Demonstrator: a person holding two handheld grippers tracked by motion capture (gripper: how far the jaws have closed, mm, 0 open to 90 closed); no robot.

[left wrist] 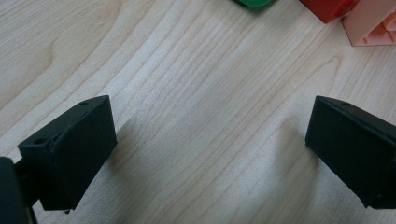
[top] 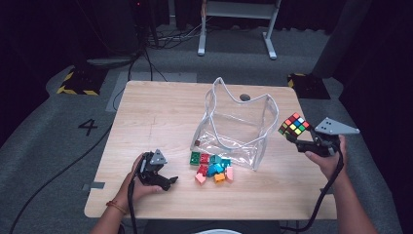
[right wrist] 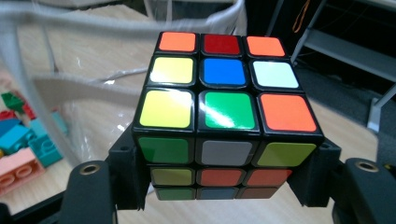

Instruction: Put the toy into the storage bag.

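Two hand-held tools work over a pale wooden surface [top: 156,112] in a dark room. At the right, the right tool [top: 298,138] is raised above the surface's right edge with a colourful puzzle cube [top: 294,124] clamped between its two black jaws. From the right gripper view, the jaws press on the cube's [right wrist: 224,93] lower side faces, leaving the top layer free, and the cube sits square and level in the grip. Its stickers are scrambled: orange, red, yellow, blue, white and green on top.

Just left of the cube stands a clear plastic bag [top: 238,126] with white trim, its mouth gaping upward. The cube hangs close beside the bag's right wall, near rim height, which suggests it is meant to go inside; the raised hold would let it clear the rim.

In front of the bag, a small heap of toy building bricks [top: 212,166] in green, red, blue, orange and pink lies on the surface, touching one another.

At the lower left, the left tool [top: 168,183] rests low on the surface, near the bricks. In the left gripper view its jaws stand wide apart with bare wood between them, holding nothing; green, red and pink bricks [left wrist: 373,25] sit just ahead, likely next to be picked up.
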